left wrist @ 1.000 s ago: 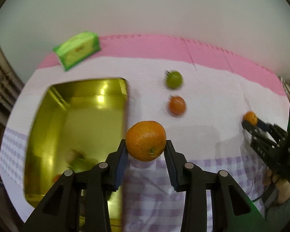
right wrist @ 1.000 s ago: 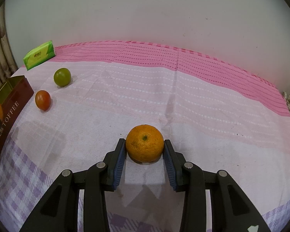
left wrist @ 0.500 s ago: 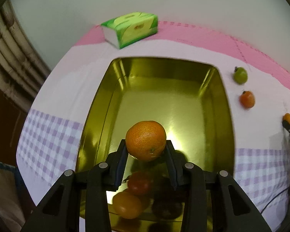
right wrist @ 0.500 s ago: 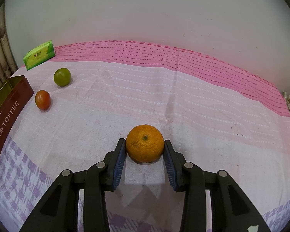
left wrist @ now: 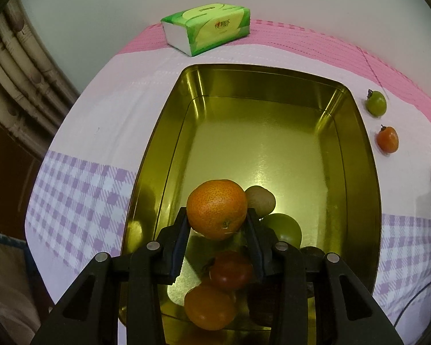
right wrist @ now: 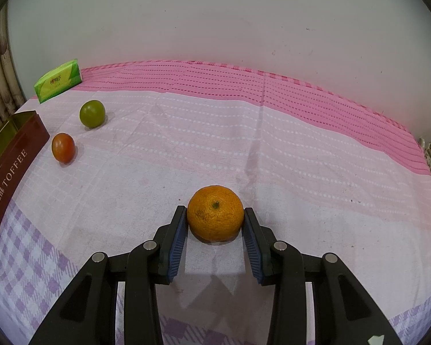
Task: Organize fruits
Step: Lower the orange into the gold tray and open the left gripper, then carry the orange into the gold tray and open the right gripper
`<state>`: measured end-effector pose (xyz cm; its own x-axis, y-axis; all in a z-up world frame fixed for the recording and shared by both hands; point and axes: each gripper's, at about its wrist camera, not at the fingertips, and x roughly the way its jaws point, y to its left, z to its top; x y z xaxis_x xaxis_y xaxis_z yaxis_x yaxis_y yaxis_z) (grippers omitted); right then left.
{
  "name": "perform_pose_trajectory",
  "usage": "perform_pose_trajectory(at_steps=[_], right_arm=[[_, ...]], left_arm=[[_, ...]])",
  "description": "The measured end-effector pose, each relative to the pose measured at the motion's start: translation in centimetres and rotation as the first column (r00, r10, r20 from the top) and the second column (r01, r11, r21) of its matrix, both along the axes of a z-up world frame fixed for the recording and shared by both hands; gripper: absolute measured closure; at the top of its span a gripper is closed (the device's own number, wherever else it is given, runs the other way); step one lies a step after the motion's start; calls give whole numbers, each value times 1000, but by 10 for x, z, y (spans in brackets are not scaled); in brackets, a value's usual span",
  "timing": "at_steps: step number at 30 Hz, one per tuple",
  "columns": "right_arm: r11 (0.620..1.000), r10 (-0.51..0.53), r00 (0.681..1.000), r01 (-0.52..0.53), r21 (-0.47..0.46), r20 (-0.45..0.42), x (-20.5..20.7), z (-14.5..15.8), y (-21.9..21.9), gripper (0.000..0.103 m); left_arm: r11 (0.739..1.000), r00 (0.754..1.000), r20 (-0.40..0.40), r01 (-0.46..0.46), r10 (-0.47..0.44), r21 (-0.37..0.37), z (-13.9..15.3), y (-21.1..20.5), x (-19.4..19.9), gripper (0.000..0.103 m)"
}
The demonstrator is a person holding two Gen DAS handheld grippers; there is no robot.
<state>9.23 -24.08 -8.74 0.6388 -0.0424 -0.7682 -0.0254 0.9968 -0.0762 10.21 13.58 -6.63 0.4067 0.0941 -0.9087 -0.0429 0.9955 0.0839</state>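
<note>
My left gripper (left wrist: pixel 217 220) is shut on an orange mandarin (left wrist: pixel 215 208) and holds it over the near end of the gold tin (left wrist: pixel 273 86). Under it in the tin lie a brown fruit (left wrist: pixel 262 203), a green fruit (left wrist: pixel 286 230), a red tomato (left wrist: pixel 230 270) and another orange (left wrist: pixel 209 307). My right gripper (right wrist: pixel 215 220) is shut on a second mandarin (right wrist: pixel 215 211), which rests on the cloth. A green fruit (right wrist: pixel 92 113) and a red tomato (right wrist: pixel 63 147) lie on the cloth beside the tin (right wrist: pixel 13 166).
A green tissue box (left wrist: pixel 208 28) stands behind the tin near the wall. The tin's outer wall is brown and reads TOFFEE. The table's left edge drops off past the checked cloth (left wrist: pixel 71 189). White and pink cloth (right wrist: pixel 301 149) stretches right of the loose fruits.
My left gripper has carried its mandarin leftward from the cloth to over the tin and slightly lower, above the fruits. The right gripper and its mandarin have stayed still.
</note>
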Motion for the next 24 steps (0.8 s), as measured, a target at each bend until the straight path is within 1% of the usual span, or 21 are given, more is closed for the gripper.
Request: perform_pose_trajectory(at_steps=[7,13,15,16,18,21,24], right_arm=[[1000,0,1000,0,-16,2,0,0,3,67],[1000,-3,1000,3,2,0,0,0,1,67],[1000,-6,1000,6,5,0,-1,1,0,67],[1000,-7,1000,7,3,0,-1,1,1,67],[1000,-10,1000,10,-2,-4,-1,2,2,68],[1000,-19,1000,19,-4,-21,2,4,5,69],[1000,-13,999,13,-3,-30,2,5,10,69]], left_arm=[[1000,1000,-2,3,-3,17,0,0,-1,63],[1000,1000,-7,-2,2,23,0,-1,-2,62],[1000,1000,-4,2,-1,30,0,-1,-2,61],[999,1000,-2,1,-1,39,0,-2,-3,58],[999,1000,1,6,-6,44,1,-3,-3,57],[999,1000,4,11,-11,37,3,-3,-4,57],[999,1000,20,20,-21,28,8,-6,-6,53]])
